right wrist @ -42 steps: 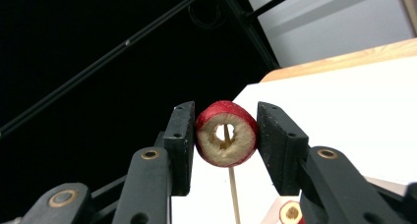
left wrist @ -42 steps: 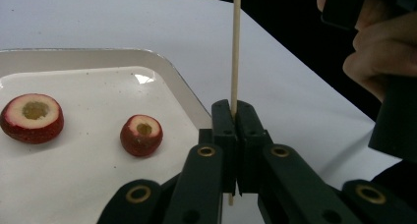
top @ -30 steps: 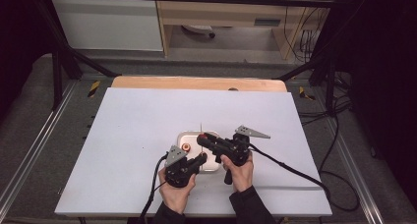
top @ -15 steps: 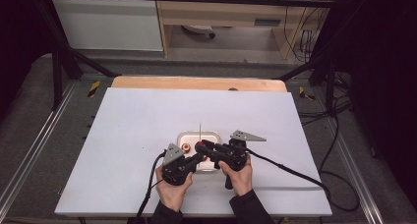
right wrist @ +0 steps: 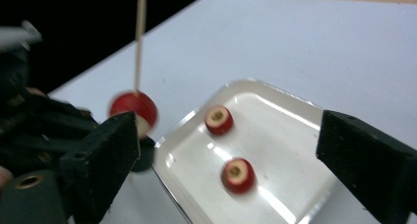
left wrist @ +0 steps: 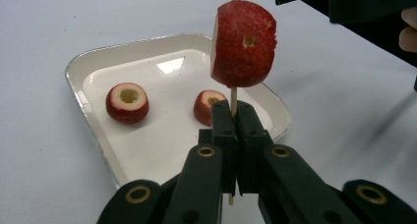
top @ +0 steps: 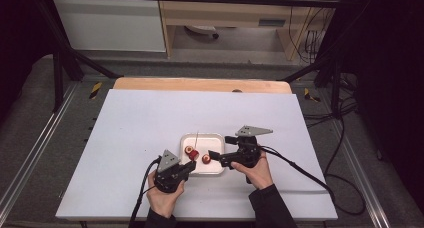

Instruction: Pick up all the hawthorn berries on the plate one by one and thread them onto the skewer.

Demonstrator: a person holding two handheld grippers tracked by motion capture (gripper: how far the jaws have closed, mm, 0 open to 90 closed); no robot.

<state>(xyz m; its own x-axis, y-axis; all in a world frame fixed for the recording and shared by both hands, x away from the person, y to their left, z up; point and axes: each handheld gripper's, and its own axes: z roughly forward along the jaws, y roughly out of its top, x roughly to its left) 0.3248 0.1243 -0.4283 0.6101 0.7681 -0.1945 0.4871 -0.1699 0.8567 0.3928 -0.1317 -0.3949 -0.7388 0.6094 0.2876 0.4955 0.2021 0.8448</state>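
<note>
The right gripper (top: 214, 155) has just opened its jaws, and nothing is between them. 1 piece (left wrist: 244, 43) sits on the skewer (left wrist: 233, 98), clamped upright by the left gripper (left wrist: 234, 117) near the tray (top: 216, 139); 2 pieces remain there.

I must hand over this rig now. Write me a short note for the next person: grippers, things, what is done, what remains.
Left gripper: shut on the skewer, held upright.
Right gripper: jaws have just been opening, nothing between them, over the tray.
Done: one red fruit piece is threaded on the skewer.
Left: two cored pieces lie in the white tray; probably pick each up and thread it on.
</note>
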